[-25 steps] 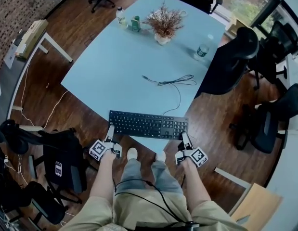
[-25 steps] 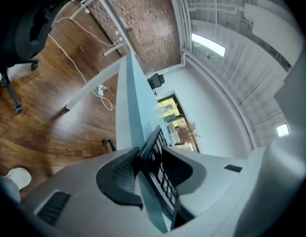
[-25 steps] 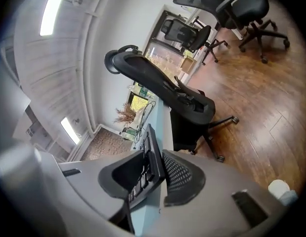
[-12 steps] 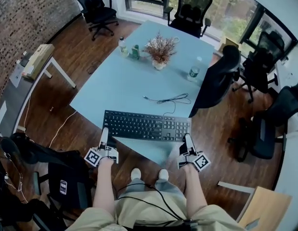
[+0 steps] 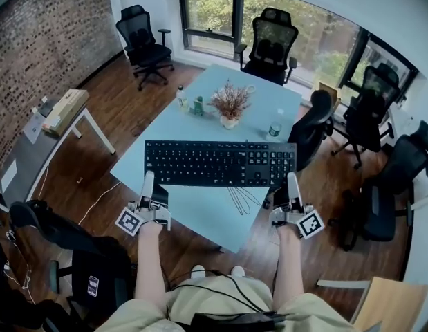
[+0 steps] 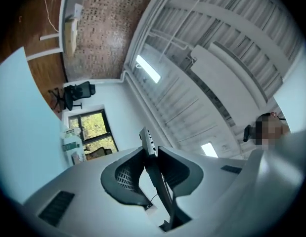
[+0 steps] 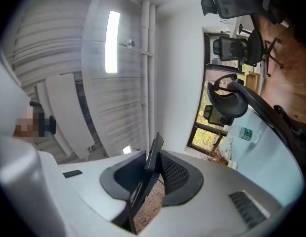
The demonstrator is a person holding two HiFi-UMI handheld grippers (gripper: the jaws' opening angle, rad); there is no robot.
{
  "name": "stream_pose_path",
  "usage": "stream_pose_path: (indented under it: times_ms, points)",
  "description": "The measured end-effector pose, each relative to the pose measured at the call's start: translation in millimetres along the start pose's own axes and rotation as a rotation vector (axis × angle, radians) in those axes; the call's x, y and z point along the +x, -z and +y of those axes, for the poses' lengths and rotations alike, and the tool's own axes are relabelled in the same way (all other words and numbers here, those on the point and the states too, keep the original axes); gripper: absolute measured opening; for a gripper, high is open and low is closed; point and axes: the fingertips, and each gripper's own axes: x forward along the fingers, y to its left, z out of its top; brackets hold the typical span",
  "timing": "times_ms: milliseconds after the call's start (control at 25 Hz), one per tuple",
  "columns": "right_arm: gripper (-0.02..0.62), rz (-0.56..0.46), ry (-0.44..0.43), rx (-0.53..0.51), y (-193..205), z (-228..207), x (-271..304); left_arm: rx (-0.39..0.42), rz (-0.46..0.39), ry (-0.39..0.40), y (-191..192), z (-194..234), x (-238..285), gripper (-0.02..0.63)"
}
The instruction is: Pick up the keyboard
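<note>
Lifted off the table [image 5: 200, 213] since before, the keyboard [image 5: 220, 163] rides level — I have left gripper [image 5: 149, 180] and right gripper [image 5: 292, 181] clamped tight on opposite ends for balance.

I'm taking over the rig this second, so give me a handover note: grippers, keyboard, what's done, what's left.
Left gripper: shut on the left end of the keyboard.
Right gripper: shut on its right end.
Keyboard: held level in the air above the table, cable trailing below it.
Done: grasped and lifted.
Left: probably nothing but holding it steady; mind the cable.
</note>
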Motion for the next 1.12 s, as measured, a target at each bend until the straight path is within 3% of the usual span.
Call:
stream_pose_path:
  times_ms: [320, 920, 1120]
  points:
    - [0.106, -0.017, -0.090, -0.052, -26.0, 39.2, 24.3, 0.023, -0.004, 0.109, -7.0, -39.2, 25.9, 0.077]
    - [0.105, -0.038, -0.092, -0.090, -47.2, 46.7, 15.5, -0.021, 0.022, 0.157, 10.8, -36.0, 40.4, 0.077]
    - [0.106, -0.044, -0.146, -0.121, -46.9, 61.8, 16.2, -0.036, 0.017, 0.173, 9.4, -34.4, 39.3, 0.077]
